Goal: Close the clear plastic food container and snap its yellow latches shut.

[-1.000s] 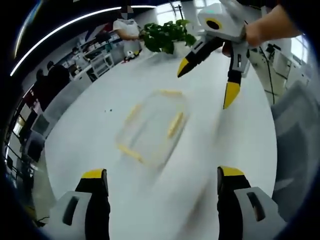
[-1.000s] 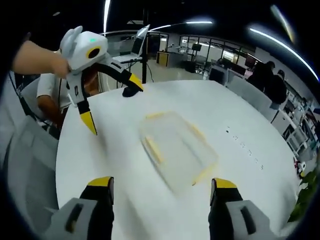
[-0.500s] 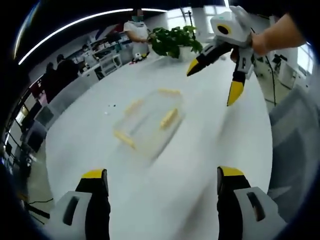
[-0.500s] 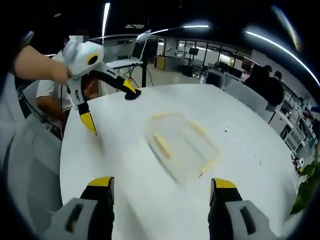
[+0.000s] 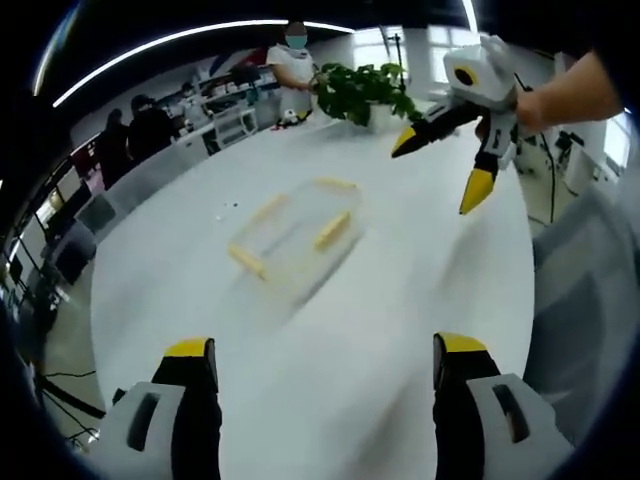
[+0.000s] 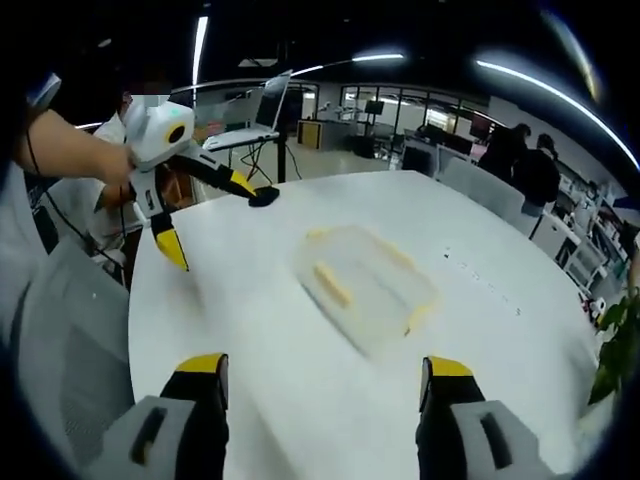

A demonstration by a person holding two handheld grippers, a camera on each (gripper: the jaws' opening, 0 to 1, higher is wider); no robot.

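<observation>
Container [image 5: 292, 232] plastic looks light, stiff and slippery on the bench [image 5: 400, 330]; you should press its yellow latches [image 5: 333, 230], not the walls. Your left gripper [image 5: 318, 375] and right gripper [image 6: 322, 385] both gape wide, empty, container at 12 o'clock.

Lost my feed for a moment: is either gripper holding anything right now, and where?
Nothing is held. The left gripper and right gripper are both open above the table, apart from the container.

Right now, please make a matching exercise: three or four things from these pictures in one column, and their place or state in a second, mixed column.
1. food container
2. potted plant
3. right gripper
4. laptop

A. jaws open, held above the table
B. on a stand beyond the table
C. lying in the middle of the white table
D. green, at the table's far edge

Pairs: 1-C, 2-D, 3-A, 4-B
</observation>
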